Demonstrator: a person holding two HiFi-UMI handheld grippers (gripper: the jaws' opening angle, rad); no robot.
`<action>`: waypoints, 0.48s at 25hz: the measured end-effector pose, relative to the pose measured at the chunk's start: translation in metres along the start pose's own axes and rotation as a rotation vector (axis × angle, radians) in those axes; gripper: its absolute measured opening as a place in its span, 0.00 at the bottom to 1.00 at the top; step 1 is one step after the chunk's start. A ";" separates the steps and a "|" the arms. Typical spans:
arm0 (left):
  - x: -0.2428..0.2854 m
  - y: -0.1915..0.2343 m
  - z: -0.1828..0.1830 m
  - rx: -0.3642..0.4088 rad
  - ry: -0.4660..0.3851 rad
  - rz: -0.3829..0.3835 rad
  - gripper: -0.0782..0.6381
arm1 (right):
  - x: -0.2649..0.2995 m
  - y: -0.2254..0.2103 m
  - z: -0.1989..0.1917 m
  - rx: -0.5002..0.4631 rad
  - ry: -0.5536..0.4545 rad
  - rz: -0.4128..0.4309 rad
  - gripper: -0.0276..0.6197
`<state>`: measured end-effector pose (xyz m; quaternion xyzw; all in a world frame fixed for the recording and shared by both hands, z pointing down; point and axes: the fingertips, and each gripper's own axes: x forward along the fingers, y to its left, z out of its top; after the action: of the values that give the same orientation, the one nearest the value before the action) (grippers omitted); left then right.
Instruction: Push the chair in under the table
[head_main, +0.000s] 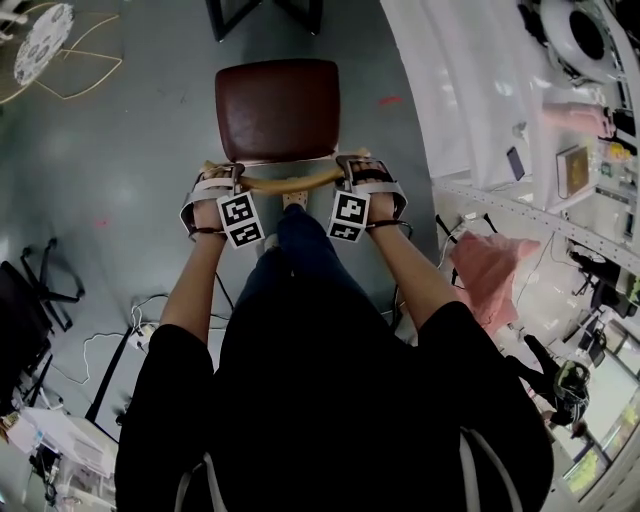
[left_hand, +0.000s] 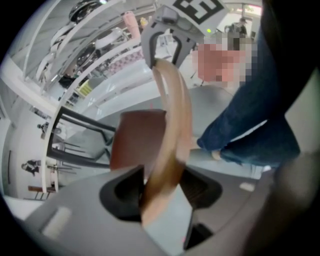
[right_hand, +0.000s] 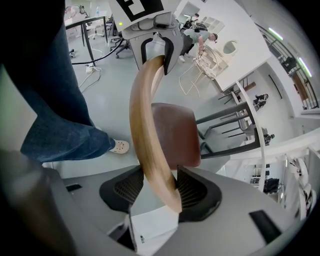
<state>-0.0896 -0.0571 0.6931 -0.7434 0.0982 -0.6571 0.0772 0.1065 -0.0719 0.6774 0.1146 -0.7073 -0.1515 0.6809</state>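
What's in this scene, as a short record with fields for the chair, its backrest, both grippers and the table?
chair: dark red padded seat, in the open on the grey floor, not under a table
backrest: curved wooden rail, on the side nearest the person
left gripper: fingers shut on the backrest's left end
right gripper: fingers shut on the backrest's right end
white table: right of the chair in the head view

Bright, even overhead light; fisheye bending at edges (dark corners); left gripper view motion-blurred throughout.
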 end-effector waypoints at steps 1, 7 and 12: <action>0.002 0.007 0.000 -0.004 0.006 0.001 0.43 | 0.003 -0.007 0.000 -0.002 -0.003 -0.001 0.34; 0.012 0.042 -0.007 -0.017 0.038 0.003 0.43 | 0.016 -0.041 0.005 -0.022 -0.038 -0.006 0.34; 0.019 0.064 -0.015 -0.026 0.067 0.005 0.43 | 0.024 -0.062 0.011 -0.020 -0.049 -0.003 0.34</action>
<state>-0.1047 -0.1237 0.6977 -0.7218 0.1114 -0.6799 0.0658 0.0921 -0.1377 0.6767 0.1052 -0.7222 -0.1622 0.6641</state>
